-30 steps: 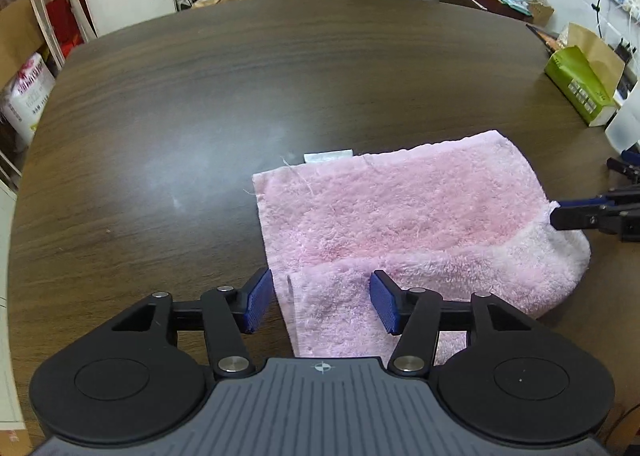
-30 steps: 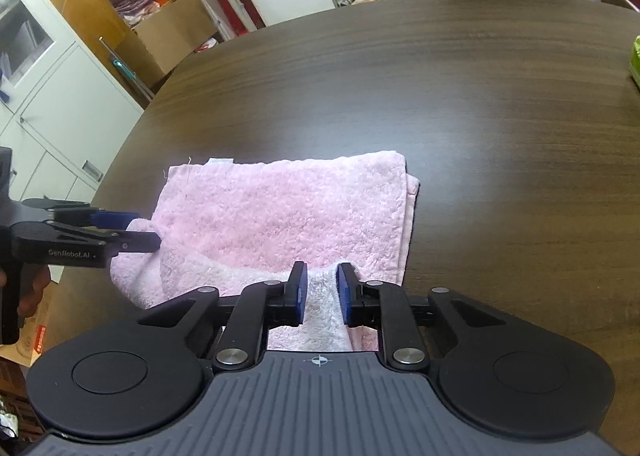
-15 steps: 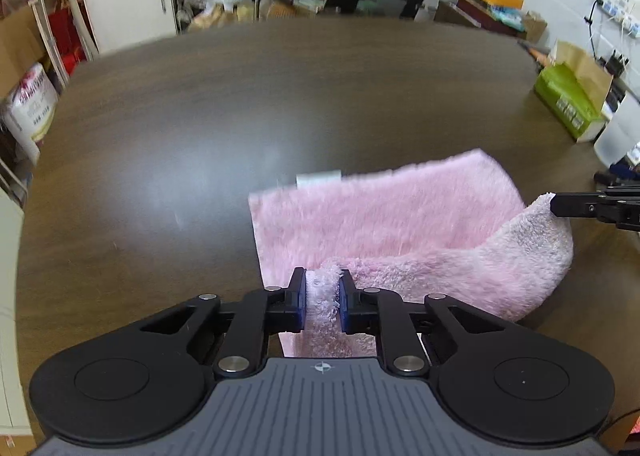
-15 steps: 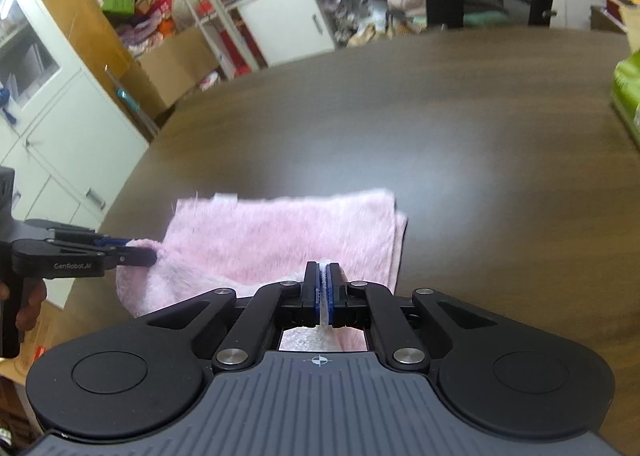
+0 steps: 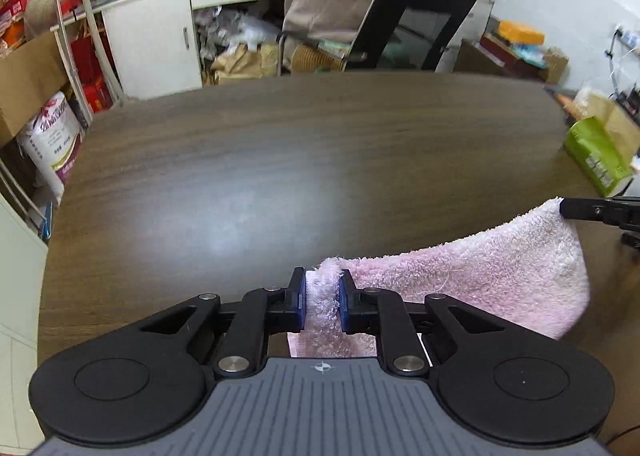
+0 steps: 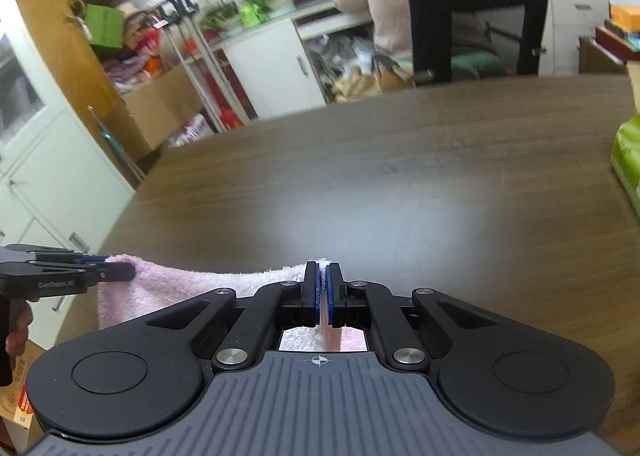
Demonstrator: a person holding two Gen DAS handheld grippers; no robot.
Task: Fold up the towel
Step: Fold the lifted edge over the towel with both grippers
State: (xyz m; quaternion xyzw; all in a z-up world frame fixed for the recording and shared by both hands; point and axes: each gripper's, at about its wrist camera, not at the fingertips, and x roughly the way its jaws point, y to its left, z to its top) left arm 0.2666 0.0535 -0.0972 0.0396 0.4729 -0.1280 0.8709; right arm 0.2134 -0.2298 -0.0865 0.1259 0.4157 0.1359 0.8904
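Two grippers share one pink towel (image 5: 480, 276). From the left wrist view, our left gripper (image 5: 322, 300) sits low in the centre of the frame, its blue pads pinching a bunched corner of the towel; the cloth stretches toward the right edge, where the right gripper (image 5: 564, 207) grips the other corner — all raised above the dark wooden table (image 5: 280, 159). A green box (image 5: 596, 155) rests at the right.

From the right wrist view, our right gripper (image 6: 322, 292) is pressed tight on a thin towel (image 6: 180, 288) edge at lower centre — the left gripper (image 6: 128, 272) clamps the far corner at the left edge.
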